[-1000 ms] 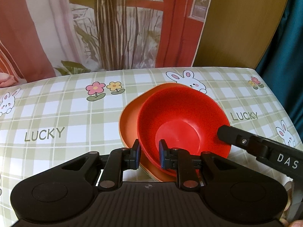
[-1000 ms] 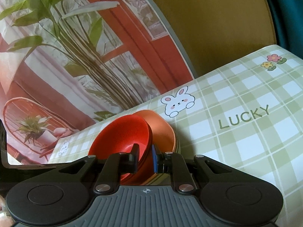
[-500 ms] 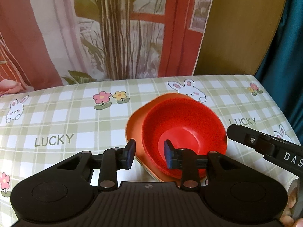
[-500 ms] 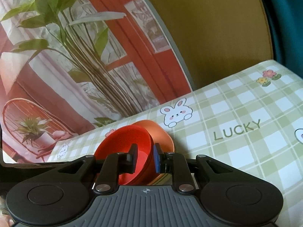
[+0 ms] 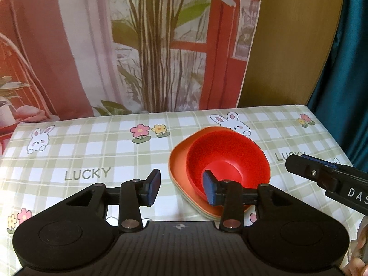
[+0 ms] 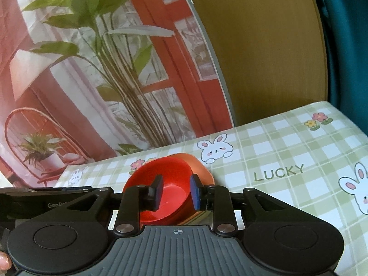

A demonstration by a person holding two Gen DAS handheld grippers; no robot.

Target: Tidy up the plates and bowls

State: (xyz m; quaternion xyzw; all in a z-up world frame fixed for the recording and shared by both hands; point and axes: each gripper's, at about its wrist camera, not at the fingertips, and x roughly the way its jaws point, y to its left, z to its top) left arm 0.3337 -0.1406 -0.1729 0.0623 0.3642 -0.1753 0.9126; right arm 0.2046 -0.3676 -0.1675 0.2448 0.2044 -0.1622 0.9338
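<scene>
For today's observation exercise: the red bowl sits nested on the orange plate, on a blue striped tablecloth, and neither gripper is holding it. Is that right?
One detail is wrong. The tablecloth is green-and-white check with bunnies and flowers, not blue striped, as the left wrist view shows. The rest holds: the red bowl sits on the orange plate, and both the left gripper and right gripper are open and clear of it, their jaws having just been opening.

My left gripper (image 5: 181, 189) tilts down, jaws just opening — nothing pinched between them. My right gripper (image 6: 176, 193) points lower-angled, jaws also parting — both 2 pads free.
</scene>
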